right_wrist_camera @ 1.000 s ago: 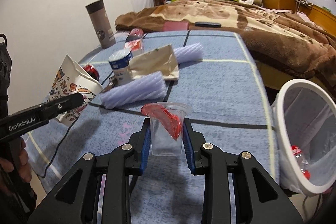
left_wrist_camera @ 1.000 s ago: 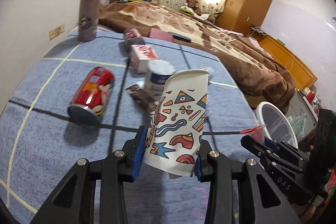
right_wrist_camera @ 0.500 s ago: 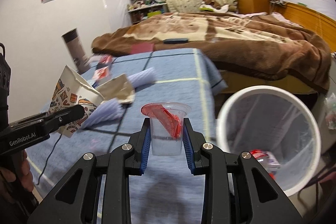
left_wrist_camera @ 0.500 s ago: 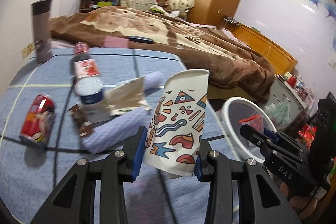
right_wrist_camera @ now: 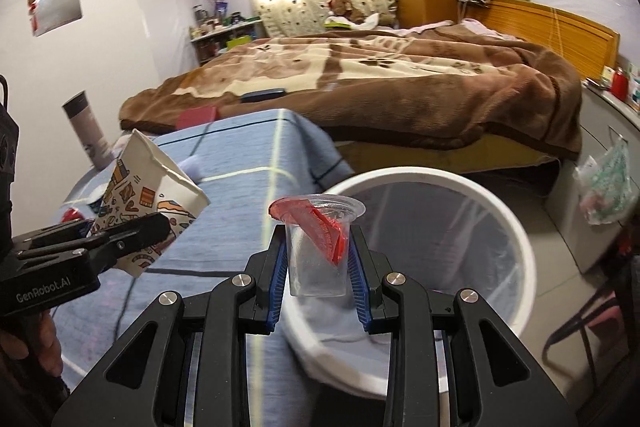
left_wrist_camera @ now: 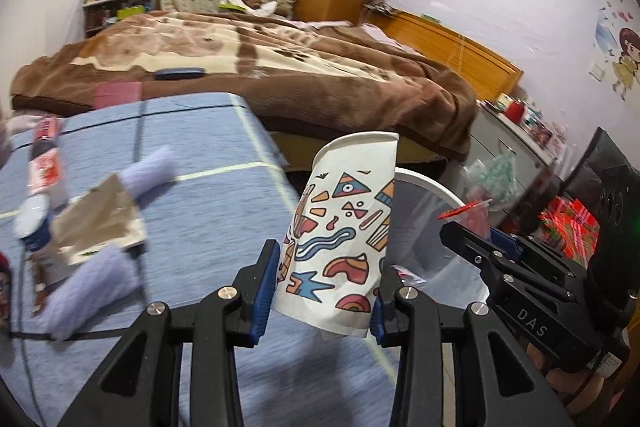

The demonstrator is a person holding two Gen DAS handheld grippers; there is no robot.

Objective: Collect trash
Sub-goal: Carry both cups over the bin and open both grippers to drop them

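Right wrist: white bin (right_wrist_camera: 516, 227) swung into view; right gripper (right_wrist_camera: 318, 279) grips plastic cup (right_wrist_camera: 316, 251), left gripper (left_wrist_camera: 324, 291) clamps paper cup (left_wrist_camera: 344, 239), drop next.

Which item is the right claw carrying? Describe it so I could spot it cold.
Start at the white bin beside the blue-covered table. Just in front of its rim, the right claw is shut on a small clear plastic cup. Unlike the patterned paper cup in the left claw, it is see-through, with a crumpled red wrapper inside.
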